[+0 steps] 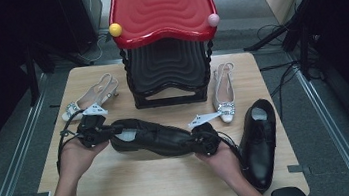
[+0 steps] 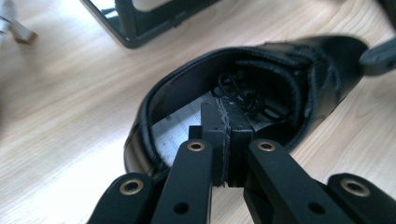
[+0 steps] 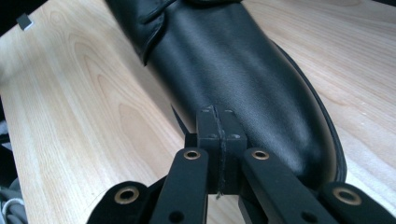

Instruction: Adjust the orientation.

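Observation:
A black leather lace-up shoe (image 1: pixel 152 138) lies on its side across the middle of the wooden table (image 1: pixel 148 187), toe to the right. My left gripper (image 1: pixel 116 129) is at its heel end. In the left gripper view its pads (image 2: pixel 227 109) are pressed together and reach over the heel rim into the shoe's opening (image 2: pixel 280 60), above the printed insole. I see nothing between them. My right gripper (image 1: pixel 193 137) is at the toe. In the right gripper view its jaws (image 3: pixel 219 116) are shut and lie against the smooth toe cap (image 3: pixel 233 60), empty.
A second black shoe (image 1: pixel 259 138) stands at the right edge. Two silver slingback heels lie at the back left (image 1: pixel 90 95) and back right (image 1: pixel 224 94). A red-topped black rack (image 1: pixel 161 6) with a yellow knob (image 1: pixel 115 29) and a pink knob (image 1: pixel 213 20) stands at the back centre.

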Tool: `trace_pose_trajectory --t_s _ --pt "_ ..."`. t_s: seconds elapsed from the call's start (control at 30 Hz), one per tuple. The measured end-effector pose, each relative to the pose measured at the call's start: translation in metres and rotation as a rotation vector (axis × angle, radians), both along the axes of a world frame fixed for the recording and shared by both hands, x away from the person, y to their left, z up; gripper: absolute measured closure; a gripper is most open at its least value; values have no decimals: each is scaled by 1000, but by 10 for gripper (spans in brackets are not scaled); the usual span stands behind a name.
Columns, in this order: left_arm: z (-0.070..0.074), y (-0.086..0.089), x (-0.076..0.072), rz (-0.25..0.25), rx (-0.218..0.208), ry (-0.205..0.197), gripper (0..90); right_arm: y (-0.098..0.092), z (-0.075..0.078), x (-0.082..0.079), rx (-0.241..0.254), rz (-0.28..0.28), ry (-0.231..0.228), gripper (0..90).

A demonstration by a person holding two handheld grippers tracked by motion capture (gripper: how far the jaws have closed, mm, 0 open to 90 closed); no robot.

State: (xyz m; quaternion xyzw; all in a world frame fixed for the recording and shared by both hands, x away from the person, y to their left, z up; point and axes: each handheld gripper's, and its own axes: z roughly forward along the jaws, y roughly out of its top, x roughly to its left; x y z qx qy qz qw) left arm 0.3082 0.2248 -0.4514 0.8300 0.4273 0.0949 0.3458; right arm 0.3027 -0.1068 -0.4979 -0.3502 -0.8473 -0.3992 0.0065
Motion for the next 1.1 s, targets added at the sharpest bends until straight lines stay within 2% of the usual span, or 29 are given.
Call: trace_pose_trajectory --t_s 0.07,0.17,0.33,0.43,0.5,0.63,0.77,0.87,0.93,1.1 --pt "-9 -11 -1 -17 33 27 900 0 1 4 -12 -6 -7 900" --pt "-13 -20 -5 -49 50 37 900 -1 1 9 -9 -20 -7 900" --pt "-16 -31 -9 -87 39 55 900 -2 0 15 -3 -30 -12 900" --pt "-14 -37 -12 -102 43 51 900 -1 0 18 -7 -31 -14 900" --pt "-14 -39 -14 -109 31 61 900 -1 0 21 -10 -43 -21 900" --pt "-11 -47 -20 -132 37 64 900 -1 0 28 -10 -71 -35 900" --pt "-10 -54 -26 -123 30 62 900 -1 -1 33 -23 -80 -50 900" --pt "-12 -54 -26 -120 -1 111 900 0 0 36 -24 -79 -49 900" --pt "-12 -57 -29 -119 3 111 900 1 0 37 -24 -85 -64 900" --pt "-9 -61 -32 -102 13 134 900 2 0 40 -23 -95 -66 900"
